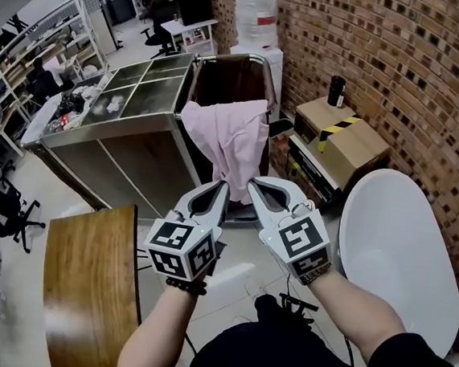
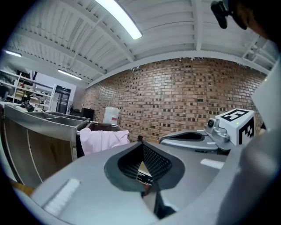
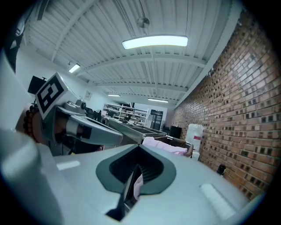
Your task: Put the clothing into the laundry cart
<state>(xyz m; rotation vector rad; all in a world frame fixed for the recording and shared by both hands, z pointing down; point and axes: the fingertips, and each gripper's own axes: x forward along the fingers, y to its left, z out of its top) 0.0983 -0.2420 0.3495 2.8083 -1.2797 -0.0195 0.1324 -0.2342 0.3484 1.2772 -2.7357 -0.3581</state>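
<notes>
A pink garment (image 1: 226,134) hangs over the front rim of the laundry cart (image 1: 256,59), a dark bag in a metal frame; its lower end dangles outside the cart. My two grippers are held side by side in front of it, nearer to me, tips toward the cloth. The left gripper (image 1: 224,186) is shut and so is the right gripper (image 1: 252,182), with nothing clamped in either. In the left gripper view the garment (image 2: 103,139) lies beyond the shut tips (image 2: 141,143). The right gripper view shows the garment (image 3: 162,144) past its closed tips (image 3: 139,144).
A steel counter with recessed bins (image 1: 134,89) stands left of the cart. A wooden tabletop (image 1: 90,286) is at the lower left, a white rounded tub (image 1: 393,243) at the right. Cardboard boxes (image 1: 343,137) and a water jug (image 1: 258,16) sit along the brick wall.
</notes>
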